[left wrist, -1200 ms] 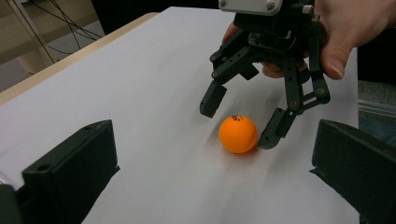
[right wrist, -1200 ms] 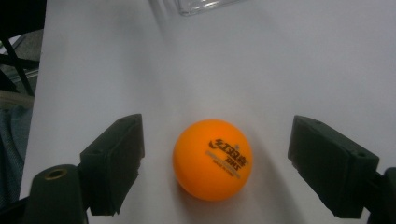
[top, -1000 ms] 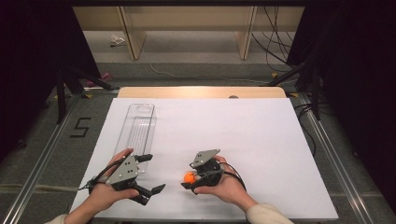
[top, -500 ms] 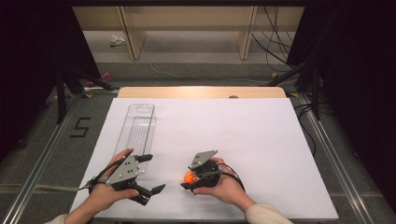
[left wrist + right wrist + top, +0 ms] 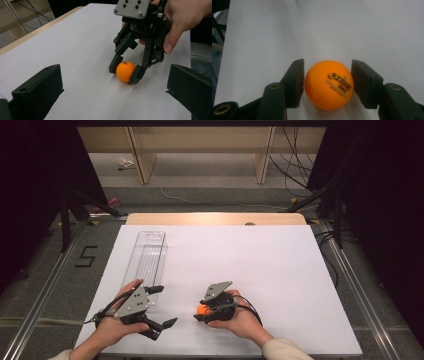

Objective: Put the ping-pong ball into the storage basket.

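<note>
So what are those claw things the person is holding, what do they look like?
Each claw, left and right, is a black hand-held tool with two jointed arms ending in flat, blocky black pads. A grey three-cornered plate studded with dark bolts sits on top, and a thin black cable trails from the left one. The person wears light, cream-coloured sleeves.
</note>
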`<state>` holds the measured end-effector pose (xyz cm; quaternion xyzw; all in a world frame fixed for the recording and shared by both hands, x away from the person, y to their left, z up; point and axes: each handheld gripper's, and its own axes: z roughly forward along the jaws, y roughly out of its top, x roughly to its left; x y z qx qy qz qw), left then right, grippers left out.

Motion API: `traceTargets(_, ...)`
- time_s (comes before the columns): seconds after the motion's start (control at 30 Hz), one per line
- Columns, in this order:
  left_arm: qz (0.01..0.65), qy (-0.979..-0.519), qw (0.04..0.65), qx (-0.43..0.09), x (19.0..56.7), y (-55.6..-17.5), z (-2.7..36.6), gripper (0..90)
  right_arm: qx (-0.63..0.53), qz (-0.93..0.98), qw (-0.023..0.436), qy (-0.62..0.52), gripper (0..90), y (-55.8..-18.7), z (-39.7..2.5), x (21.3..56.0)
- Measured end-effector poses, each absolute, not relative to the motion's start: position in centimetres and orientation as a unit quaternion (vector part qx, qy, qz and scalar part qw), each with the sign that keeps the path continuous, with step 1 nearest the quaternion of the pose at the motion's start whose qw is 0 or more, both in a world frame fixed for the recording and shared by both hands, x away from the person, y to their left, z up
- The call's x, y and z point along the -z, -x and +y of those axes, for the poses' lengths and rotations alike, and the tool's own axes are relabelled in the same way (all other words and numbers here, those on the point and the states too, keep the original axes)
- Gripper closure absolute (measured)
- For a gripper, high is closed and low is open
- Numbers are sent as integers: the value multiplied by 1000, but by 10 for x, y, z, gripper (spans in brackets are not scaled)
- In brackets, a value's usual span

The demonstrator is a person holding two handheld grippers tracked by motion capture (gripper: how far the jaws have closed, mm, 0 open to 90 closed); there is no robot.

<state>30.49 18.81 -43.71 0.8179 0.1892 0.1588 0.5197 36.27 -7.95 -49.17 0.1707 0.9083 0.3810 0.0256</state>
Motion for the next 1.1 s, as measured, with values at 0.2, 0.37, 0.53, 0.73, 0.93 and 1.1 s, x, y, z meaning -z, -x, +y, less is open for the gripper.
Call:
traceTargets(0.2,188,-818,519,-158,437,-305,188,0,-380,909,25,-169,510,-362,-79,491)
traceTargets(0.37,188,-818,520,-158,437,-305,188,0,-384,907,28,-169,511,-362,-79,490)
traceTargets(0.53,188,-818,520,-158,437,-305,187,0,-392,904,31,-169,512,-362,-80,486)
traceTargets(0.73,187,-818,521,-158,437,-304,188,0,-402,899,36,-172,512,-363,-82,482)
traceTargets(0.93,187,-817,522,-158,437,-304,188,0,-412,893,39,-174,512,-364,-83,477)
traceTargets(1.1,187,-817,522,-158,437,-304,188,0,-415,891,44,-177,513,-365,-85,474)
